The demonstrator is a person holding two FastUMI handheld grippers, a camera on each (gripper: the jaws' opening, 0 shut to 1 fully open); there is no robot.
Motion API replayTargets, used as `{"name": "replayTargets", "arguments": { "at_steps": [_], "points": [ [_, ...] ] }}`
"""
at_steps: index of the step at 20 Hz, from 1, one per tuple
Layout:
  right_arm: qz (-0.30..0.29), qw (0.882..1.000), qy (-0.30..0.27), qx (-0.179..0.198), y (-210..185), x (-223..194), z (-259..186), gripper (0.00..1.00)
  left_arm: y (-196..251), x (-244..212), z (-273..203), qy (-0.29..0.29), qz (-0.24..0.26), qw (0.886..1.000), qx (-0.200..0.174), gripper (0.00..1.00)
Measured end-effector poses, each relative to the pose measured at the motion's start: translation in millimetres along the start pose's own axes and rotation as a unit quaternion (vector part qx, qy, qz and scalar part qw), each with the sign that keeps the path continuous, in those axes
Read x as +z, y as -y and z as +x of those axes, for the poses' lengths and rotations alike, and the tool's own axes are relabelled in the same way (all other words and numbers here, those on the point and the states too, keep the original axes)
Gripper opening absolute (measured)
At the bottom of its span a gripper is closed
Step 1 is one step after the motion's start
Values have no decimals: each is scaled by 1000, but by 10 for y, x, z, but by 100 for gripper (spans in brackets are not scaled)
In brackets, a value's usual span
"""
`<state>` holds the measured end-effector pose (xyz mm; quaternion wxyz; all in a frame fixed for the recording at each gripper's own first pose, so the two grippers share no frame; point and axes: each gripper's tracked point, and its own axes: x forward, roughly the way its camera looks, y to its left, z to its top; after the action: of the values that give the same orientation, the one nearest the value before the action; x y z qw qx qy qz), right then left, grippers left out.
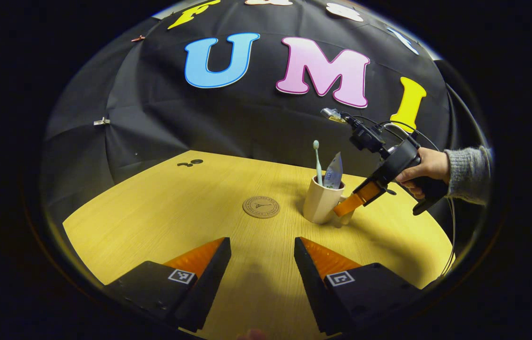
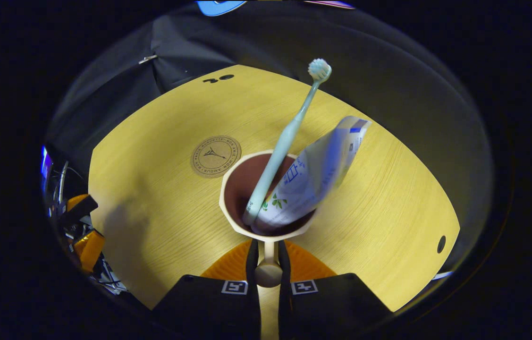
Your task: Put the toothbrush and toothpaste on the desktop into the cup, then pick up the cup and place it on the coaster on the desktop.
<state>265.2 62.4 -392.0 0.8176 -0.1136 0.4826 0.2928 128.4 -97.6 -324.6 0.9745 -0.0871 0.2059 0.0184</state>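
Right gripper [image 2: 268,264] clamping cup [image 2: 242,222] handle (toothbrush [image 2: 284,141] inside)

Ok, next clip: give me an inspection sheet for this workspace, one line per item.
Surface: wooden desktop, bare around the job's things.
Job's things: toothbrush and toothpaste stand in the cup; coaster lies beside the cup, unoccupied.
Clutter: small dark bits near the far edge.
Grippers: right gripper shut on the cup's handle; left gripper open, holding nothing.
Cables: wires run from the right gripper, held by a hand.
Surroundings: black cloth wall behind the desktop.
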Motion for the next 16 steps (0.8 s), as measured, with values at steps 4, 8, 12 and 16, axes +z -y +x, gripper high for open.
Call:
{"name": "replayTargets", "arguments": {
  "at_steps": [4,8,12,16],
  "points": [
    [-2,1000,8,1,-56,-18,-4,18,-23,22,8,2,0,1000,-4,86],
    [4,1000,23,-3,-72,69,-75,18,-71,43,-13,4,-4,1000,-5,86],
    [10,999,44,0,-173,254,-167,18,-131,76,-57,6,-4,1000,-5,86],
    [-3,998,60,3,-363,499,-179,18,-240,119,-160,11,-6,1000,0,86]
  ]
}}
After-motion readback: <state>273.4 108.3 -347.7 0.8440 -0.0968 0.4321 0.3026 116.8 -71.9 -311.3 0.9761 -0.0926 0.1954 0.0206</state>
